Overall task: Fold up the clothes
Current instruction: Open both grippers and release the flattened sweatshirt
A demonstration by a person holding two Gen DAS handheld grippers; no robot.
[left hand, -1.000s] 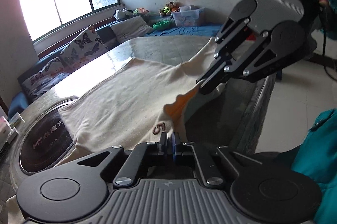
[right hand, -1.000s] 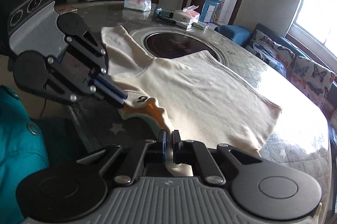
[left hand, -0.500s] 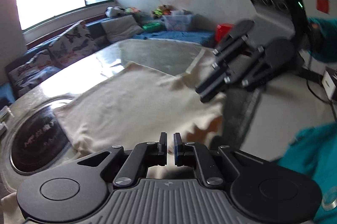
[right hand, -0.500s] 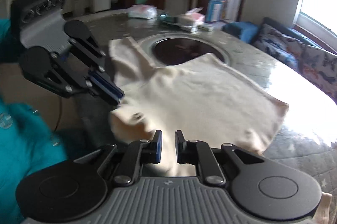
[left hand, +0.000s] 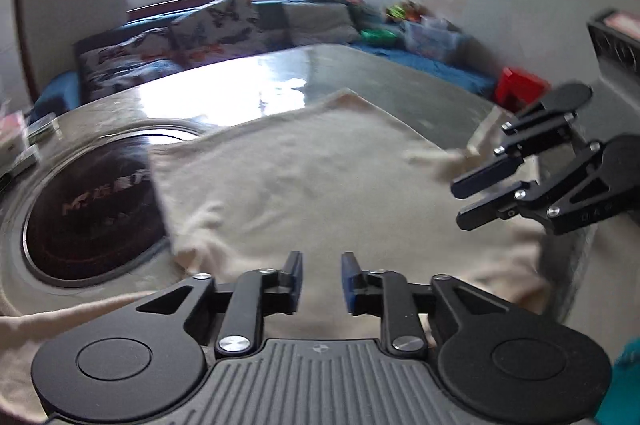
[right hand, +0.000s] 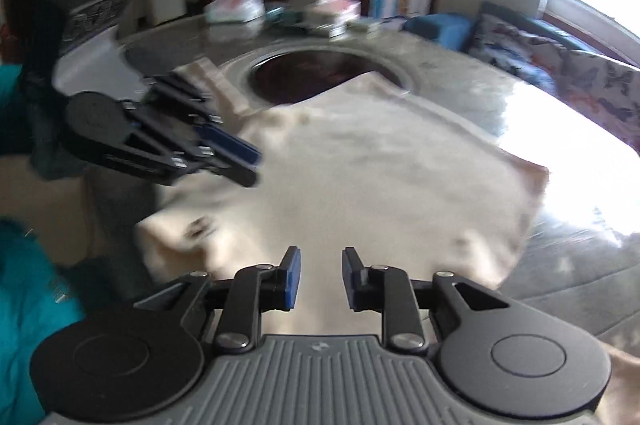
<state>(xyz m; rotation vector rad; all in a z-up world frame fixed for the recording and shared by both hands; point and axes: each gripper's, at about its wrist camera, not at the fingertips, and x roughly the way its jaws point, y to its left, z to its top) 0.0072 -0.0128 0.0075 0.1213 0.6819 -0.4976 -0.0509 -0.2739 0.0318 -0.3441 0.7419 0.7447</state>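
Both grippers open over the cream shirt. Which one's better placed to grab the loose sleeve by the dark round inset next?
Left, probably. The left gripper is open above the shirt with the sleeve on its side. The right gripper is across the shirt, nearer the opposite edge.

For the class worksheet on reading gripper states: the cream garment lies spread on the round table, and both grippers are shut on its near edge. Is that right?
Not quite. The cream garment does lie spread on the round table, but neither gripper grips it. The left wrist view shows the left gripper with jaws apart and nothing between them; the right wrist view shows the same for the right gripper.
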